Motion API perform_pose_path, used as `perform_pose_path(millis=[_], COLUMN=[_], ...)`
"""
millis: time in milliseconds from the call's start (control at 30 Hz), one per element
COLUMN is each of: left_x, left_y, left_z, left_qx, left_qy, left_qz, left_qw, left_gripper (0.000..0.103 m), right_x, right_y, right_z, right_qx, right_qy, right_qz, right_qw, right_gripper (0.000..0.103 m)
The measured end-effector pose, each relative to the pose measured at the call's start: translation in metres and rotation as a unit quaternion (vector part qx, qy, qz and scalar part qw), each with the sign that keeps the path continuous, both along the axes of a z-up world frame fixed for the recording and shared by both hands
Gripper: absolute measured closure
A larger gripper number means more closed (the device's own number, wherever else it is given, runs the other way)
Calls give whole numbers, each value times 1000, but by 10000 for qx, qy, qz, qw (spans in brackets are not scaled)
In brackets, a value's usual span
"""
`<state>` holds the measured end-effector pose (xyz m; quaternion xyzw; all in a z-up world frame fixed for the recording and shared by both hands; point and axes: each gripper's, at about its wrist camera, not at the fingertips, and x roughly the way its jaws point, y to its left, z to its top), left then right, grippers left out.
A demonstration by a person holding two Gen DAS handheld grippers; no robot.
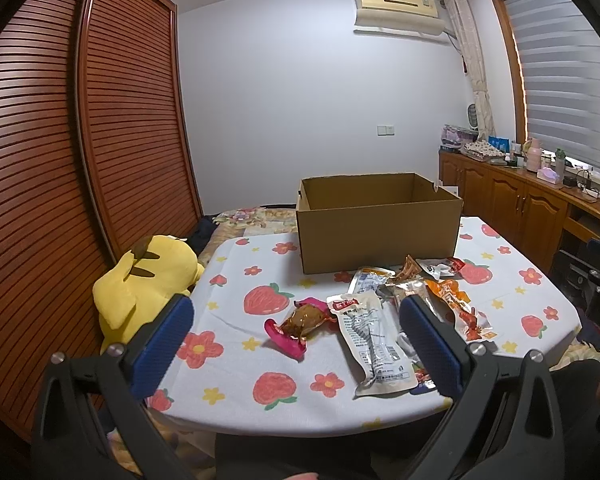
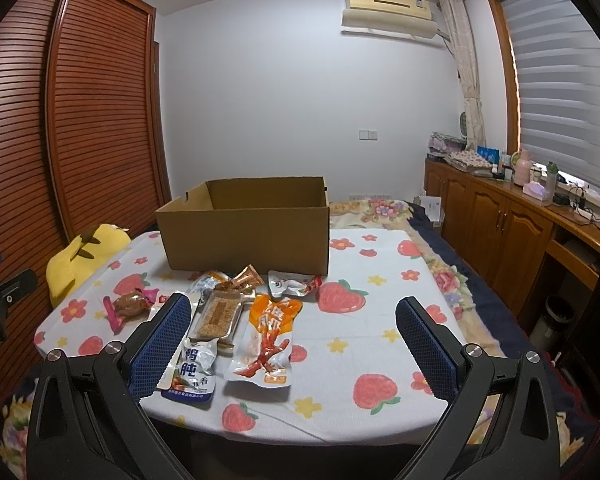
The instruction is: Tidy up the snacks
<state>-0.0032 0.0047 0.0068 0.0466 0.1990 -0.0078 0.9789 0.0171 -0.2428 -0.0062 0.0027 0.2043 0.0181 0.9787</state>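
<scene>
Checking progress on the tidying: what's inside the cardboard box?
Only bare inner walls of the cardboard box show; its front wall hides the floor. The snack packets lie outside, in front.

L gripper (image 1: 296, 336) wide open, R gripper (image 2: 294, 334) wide open, both level

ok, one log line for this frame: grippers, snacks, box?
left gripper: open, holding nothing | right gripper: open, holding nothing | snack packets: loose on tablecloth | cardboard box: open, behind packets, contents not visible

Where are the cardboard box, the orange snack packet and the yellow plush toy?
cardboard box (image 2: 244, 240), right wrist view, front wall.
orange snack packet (image 2: 266, 336), right wrist view, packet's middle.
yellow plush toy (image 1: 148, 280), left wrist view, its back.
</scene>
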Motion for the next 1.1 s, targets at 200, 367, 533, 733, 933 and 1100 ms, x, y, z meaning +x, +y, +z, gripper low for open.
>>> perform_pose_path(millis=[200, 367, 533, 733, 933, 1100], left_x=[0, 0, 0, 2, 8, 16], left_y=[0, 0, -2, -5, -4, -3], left_z=[1, 0, 1, -6, -17, -28], left_qx=[4, 3, 11, 16, -11, -18], left_qy=[0, -4, 28, 98, 213, 326], left_qz=[-6, -2, -9, -31, -32, -68], left_qw=[10000, 10000, 10000, 9999, 9998, 9994], left_gripper=[0, 0, 0, 0, 0, 0], right_x=[-1, -1, -1, 0, -6, -3], right_y=[1, 1, 2, 0, 4, 3], right_z=[1, 1, 1, -1, -5, -10], right_qx=[5, 3, 5, 13, -27, -22], right_qy=[6, 6, 13, 26, 78, 173], right_qz=[3, 2, 3, 9, 17, 72], right_qw=[10000, 10000, 10000, 10000, 10000, 9998], right_gripper=[0, 0, 0, 0, 0, 0])
